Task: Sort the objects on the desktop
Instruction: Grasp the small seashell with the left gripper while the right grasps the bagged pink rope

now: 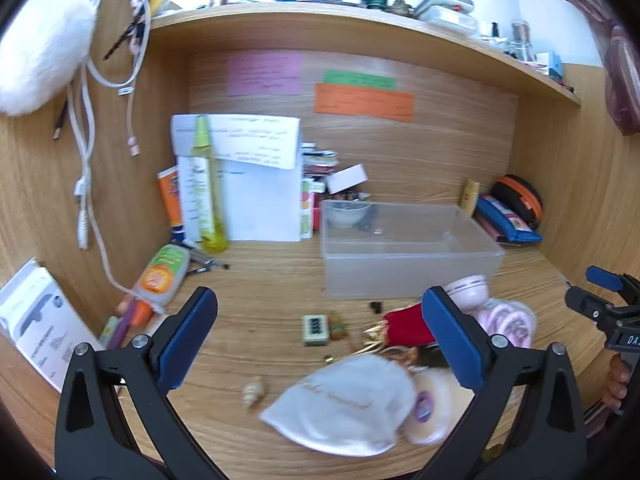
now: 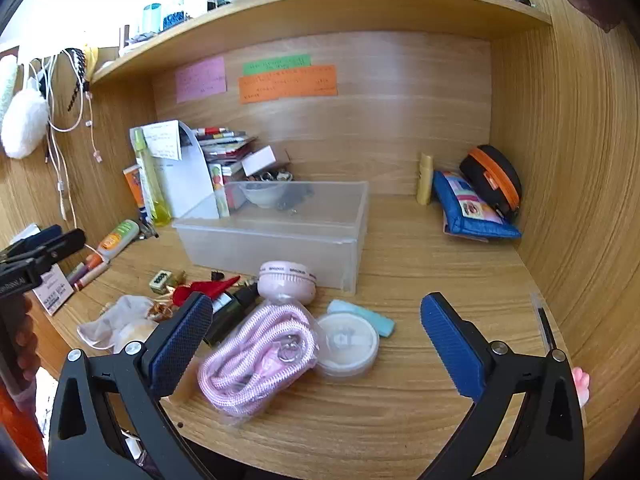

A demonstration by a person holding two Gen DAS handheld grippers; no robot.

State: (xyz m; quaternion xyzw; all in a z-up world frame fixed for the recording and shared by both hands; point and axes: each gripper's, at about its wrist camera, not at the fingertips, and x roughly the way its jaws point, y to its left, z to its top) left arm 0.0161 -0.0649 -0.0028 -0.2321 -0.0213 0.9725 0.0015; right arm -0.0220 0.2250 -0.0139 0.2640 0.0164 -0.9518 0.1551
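Observation:
A clear plastic box (image 1: 408,252) (image 2: 280,236) stands mid-desk with a small white bowl inside. In front lies clutter: a white cloth pouch (image 1: 344,404) (image 2: 116,322), a powder puff (image 1: 436,408), a red pouch (image 1: 404,326) (image 2: 208,286), a pink round case (image 1: 470,288) (image 2: 286,282), bagged pink cord (image 2: 256,360), a round lidded jar (image 2: 348,346), a teal eraser (image 2: 366,316) and a small green stamp (image 1: 315,330) (image 2: 161,280). My left gripper (image 1: 320,340) is open above the pouch. My right gripper (image 2: 316,344) is open above the cord and jar.
Bottles, tubes and papers (image 1: 240,184) stand at the back left. A blue pouch (image 2: 472,208) and black-orange case (image 2: 496,180) sit at the back right. Cables (image 1: 88,152) hang on the left wall. A shelf (image 2: 320,8) runs overhead. A pen (image 2: 544,320) lies right.

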